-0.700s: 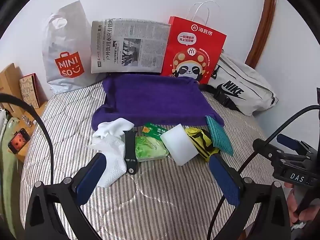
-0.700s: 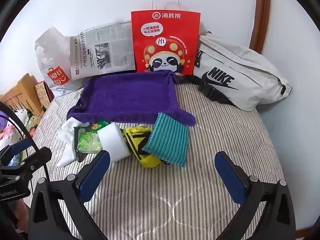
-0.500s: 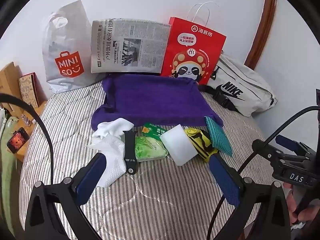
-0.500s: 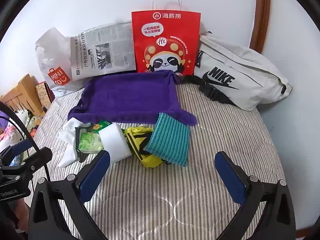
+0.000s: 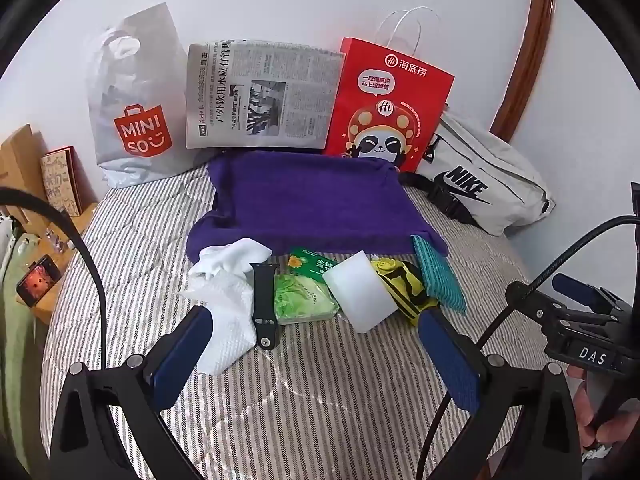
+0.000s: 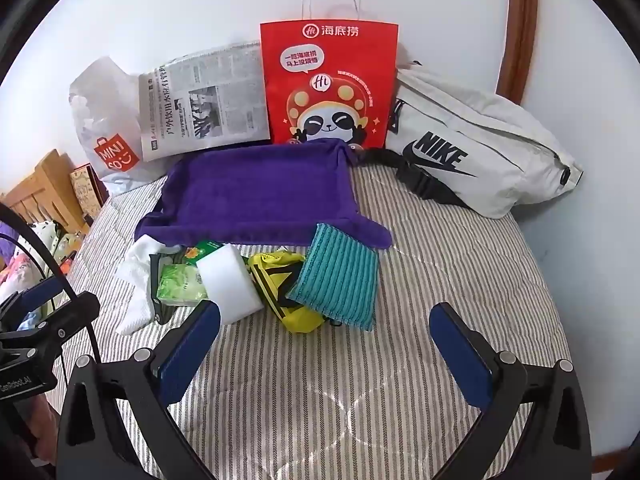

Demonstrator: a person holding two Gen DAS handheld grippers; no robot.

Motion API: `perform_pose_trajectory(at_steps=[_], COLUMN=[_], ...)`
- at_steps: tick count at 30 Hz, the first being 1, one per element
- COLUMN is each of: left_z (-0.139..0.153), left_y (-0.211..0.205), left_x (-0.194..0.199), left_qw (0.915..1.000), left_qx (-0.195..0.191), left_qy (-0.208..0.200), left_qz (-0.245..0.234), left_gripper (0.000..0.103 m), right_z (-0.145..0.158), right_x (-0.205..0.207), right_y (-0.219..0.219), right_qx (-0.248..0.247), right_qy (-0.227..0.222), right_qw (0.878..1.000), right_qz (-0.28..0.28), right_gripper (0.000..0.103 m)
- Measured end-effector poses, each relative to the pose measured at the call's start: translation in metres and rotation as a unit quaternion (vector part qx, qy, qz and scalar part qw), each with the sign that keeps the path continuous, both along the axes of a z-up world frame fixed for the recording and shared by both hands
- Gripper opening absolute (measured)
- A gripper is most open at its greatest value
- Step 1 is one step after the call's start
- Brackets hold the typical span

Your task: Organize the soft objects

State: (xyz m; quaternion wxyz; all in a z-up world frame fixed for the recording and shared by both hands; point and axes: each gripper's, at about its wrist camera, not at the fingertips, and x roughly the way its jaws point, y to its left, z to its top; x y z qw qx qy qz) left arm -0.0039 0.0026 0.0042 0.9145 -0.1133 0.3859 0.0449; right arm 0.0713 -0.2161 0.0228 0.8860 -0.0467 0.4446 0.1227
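Observation:
A purple towel [image 5: 312, 204] [image 6: 256, 196] lies spread on the striped bed. Along its near edge lie a white cloth [image 5: 224, 300] [image 6: 136, 280], a black watch strap [image 5: 264, 304], a green tissue pack [image 5: 302, 296] [image 6: 180, 284], a white sponge block [image 5: 360, 292] [image 6: 230, 280], a yellow and black fabric item [image 5: 404, 288] [image 6: 280, 280] and a teal ribbed cloth [image 5: 440, 276] [image 6: 340, 276]. My left gripper [image 5: 316, 344] is open and empty just short of the strap and sponge. My right gripper [image 6: 324, 340] is open and empty just short of the yellow item and teal cloth.
Against the wall stand a Miniso plastic bag [image 5: 132, 108], a newspaper [image 5: 260, 96], a red paper bag [image 5: 388, 108] [image 6: 328, 84] and a white Nike bag [image 5: 480, 184] [image 6: 472, 148]. A wooden side table [image 5: 36, 200] stands left of the bed.
Both grippers have moved a little forward toward the row of objects. Nothing on the bed has moved.

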Motion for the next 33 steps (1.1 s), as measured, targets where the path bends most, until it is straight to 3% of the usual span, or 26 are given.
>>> perform_pose_trajectory(at_steps=[33], left_z=[0.0006], left_y=[-0.0004], left_x=[-0.0014], left_qw=[1.0000], left_qx=[0.006], left_qy=[0.004], left_qz=[0.004], left_gripper=[0.103], right_z=[-0.0039], right_x=[-0.0016], right_y=[-0.0005], right_qx=[-0.001], right_qy=[0.007], right_qw=[1.000], right_qz=[-0.004], right_gripper=[0.103])
